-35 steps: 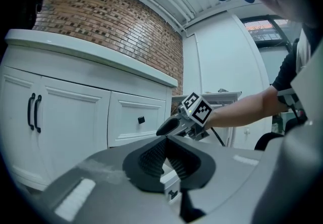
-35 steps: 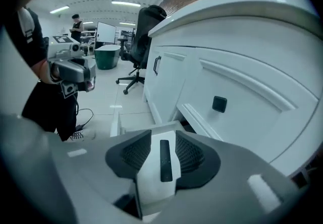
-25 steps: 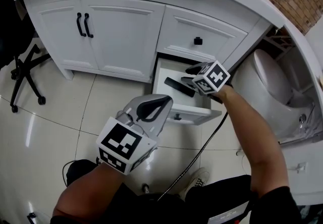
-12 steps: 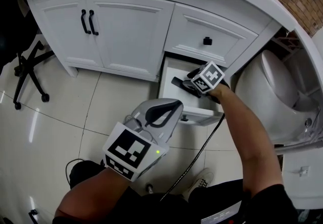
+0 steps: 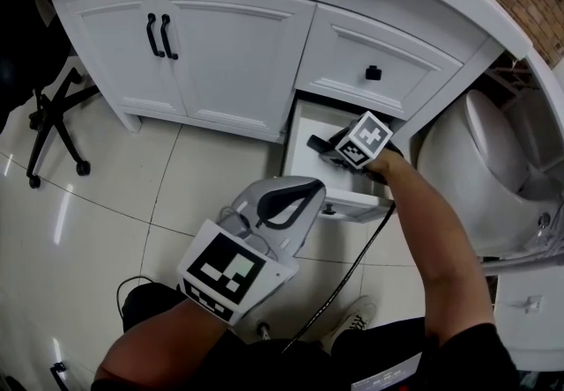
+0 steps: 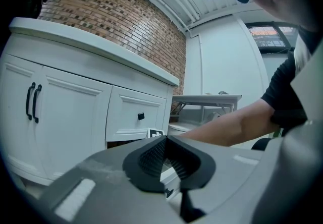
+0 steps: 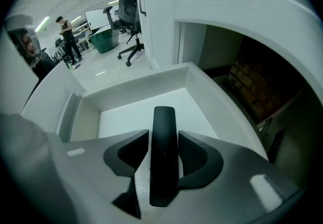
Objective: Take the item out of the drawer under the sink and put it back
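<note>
Right gripper point(image 7: 164, 133) is down inside the open lower drawer point(image 7: 128, 114) of the white vanity point(image 5: 238, 46), pointing steeply down. Black flat item point(image 7: 164, 162), a long slab with rounded ends, lies lengthwise between its jaws. Jaws have just been opening and stand apart. A sliver of gap shows on the item's left side and the right pad is just beside it, so no clamp. Item's far end reaches out over the white drawer floor; can't tell whether it rests there or hangs just above. In the head view only a short black stub of it shows ahead of the marker cube point(image 5: 364, 139), over the drawer's inside.

Left gripper point(image 5: 308, 190) hovers over the tiled floor point(image 5: 106, 204), near the drawer's front panel, roughly level and aimed at the vanity. Jaw tips are together with nothing between them; the ribbed pads bow apart behind the tips.

The drawer is pulled out beneath the upper drawer with the black knob point(image 5: 374, 73). Double doors with two black handles point(image 5: 161, 35) are to its left, closed. Toilet point(image 5: 493, 160) is right of the vanity, office chair base point(image 5: 53, 116) at far left. Black cable point(image 5: 352, 268) runs down from the right gripper beside the person's right forearm point(image 5: 432, 231).
</note>
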